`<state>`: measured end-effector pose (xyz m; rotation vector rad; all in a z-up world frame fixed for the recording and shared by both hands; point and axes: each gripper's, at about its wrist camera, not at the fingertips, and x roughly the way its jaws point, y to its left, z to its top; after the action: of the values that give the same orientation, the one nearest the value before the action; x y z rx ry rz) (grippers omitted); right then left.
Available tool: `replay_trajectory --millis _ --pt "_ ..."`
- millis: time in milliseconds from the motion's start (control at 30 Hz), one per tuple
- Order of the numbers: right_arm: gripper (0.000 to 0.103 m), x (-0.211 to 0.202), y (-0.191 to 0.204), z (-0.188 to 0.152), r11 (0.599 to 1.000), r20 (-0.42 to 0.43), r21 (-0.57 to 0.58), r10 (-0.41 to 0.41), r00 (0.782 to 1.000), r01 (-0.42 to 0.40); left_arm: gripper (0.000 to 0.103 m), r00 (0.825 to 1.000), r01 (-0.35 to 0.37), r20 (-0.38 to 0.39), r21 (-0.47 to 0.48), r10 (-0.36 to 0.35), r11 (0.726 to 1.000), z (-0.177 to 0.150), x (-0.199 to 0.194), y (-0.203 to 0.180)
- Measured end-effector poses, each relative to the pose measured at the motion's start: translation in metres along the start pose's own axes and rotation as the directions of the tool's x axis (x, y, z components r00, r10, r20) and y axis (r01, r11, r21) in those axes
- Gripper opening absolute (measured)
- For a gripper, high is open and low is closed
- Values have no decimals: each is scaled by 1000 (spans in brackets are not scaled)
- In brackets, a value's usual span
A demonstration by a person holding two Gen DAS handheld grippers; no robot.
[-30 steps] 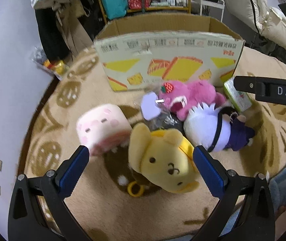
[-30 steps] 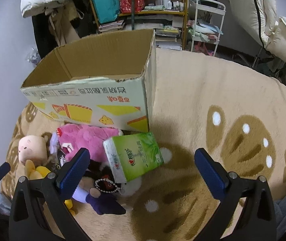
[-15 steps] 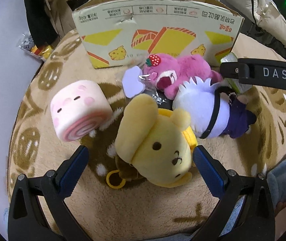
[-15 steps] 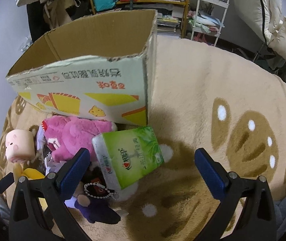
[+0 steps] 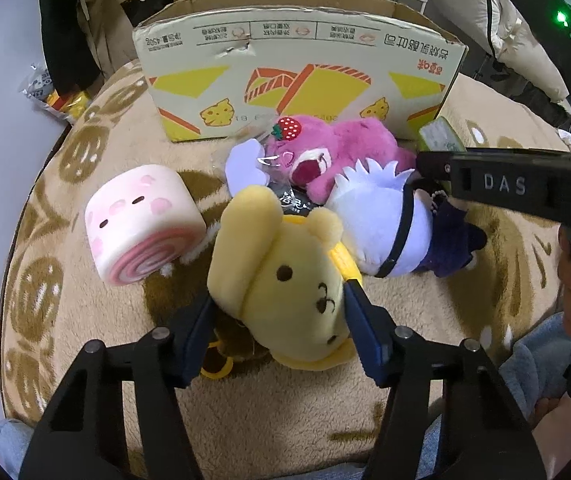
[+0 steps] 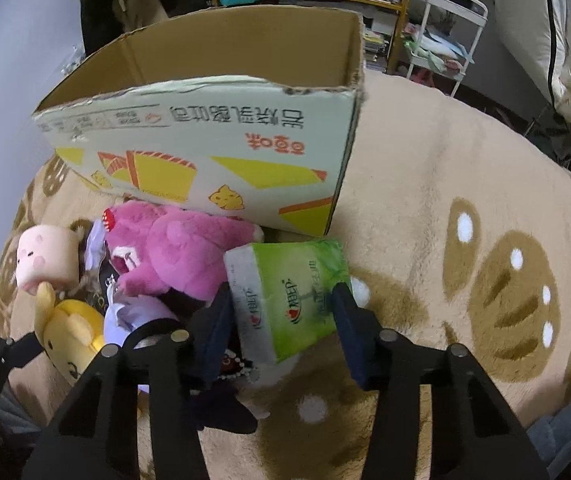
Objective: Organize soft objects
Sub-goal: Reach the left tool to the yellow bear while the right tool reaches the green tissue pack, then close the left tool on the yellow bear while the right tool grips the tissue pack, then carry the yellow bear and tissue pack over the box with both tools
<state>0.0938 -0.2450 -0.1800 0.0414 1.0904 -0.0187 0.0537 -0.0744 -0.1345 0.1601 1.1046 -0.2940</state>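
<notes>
Yellow plush dog (image 5: 285, 292), face up, ear pointing far, is clamped by the just-closed left gripper (image 5: 277, 320) near the cardboard box (image 5: 297, 76), while the green tissue pack (image 6: 289, 300) is squeezed lengthwise by the just-closed right gripper (image 6: 281, 320).

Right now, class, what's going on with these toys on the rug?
A person is tidying soft things beside an open cardboard box. The left gripper has just closed on the yellow bear plush; the right gripper has just closed on the green tissue pack. Both items are on the rug, not yet lifted. The pink plush lies untouched.
</notes>
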Motion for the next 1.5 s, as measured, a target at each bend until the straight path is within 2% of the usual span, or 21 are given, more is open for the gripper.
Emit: replay_trajectory --millis 233,467,600,733,833,900,967,1100,1133,1233,1367,1500 --pt "41 -5 -3 -1 1000 10 1 3 1000 -3 60 999 -37 32 18 36 999 0 -4 2" --pt "38 -19 -16 -3 998 39 53 16 999 -18 60 994 -69 88 7 68 998 1 -18 7" --pt "38 -37 -21 -8 995 96 89 35 995 -43 60 989 -89 120 -5 89 996 0 -29 11" --pt "38 -62 -24 -14 989 173 107 79 982 -98 60 975 -126 187 -4 124 992 -1 -48 13" --pt "38 -85 -23 -17 984 252 110 111 961 -143 60 956 -157 252 -5 153 988 -1 -64 14" --pt "38 -99 -21 -18 981 303 106 122 945 -161 60 937 -173 307 -5 166 985 0 -78 15" --pt "38 -115 -21 -20 979 370 97 132 920 -180 60 919 -186 353 -6 176 983 1 -89 15" --pt "38 -140 -16 -22 979 476 72 132 869 -188 60 874 -197 451 -16 183 980 3 -112 17" --pt "38 -146 -15 -22 980 498 63 132 857 -188 60 858 -204 478 -19 188 979 3 -118 18" --pt "38 -161 -15 -20 980 550 41 139 824 -193 60 817 -236 538 -17 209 971 7 -131 15" --pt "38 -179 -17 -17 980 609 26 140 781 -195 60 782 -249 587 -14 210 968 14 -141 13" --pt "38 -188 -16 -10 981 639 15 138 757 -191 60 753 -251 626 -12 203 968 25 -150 11"
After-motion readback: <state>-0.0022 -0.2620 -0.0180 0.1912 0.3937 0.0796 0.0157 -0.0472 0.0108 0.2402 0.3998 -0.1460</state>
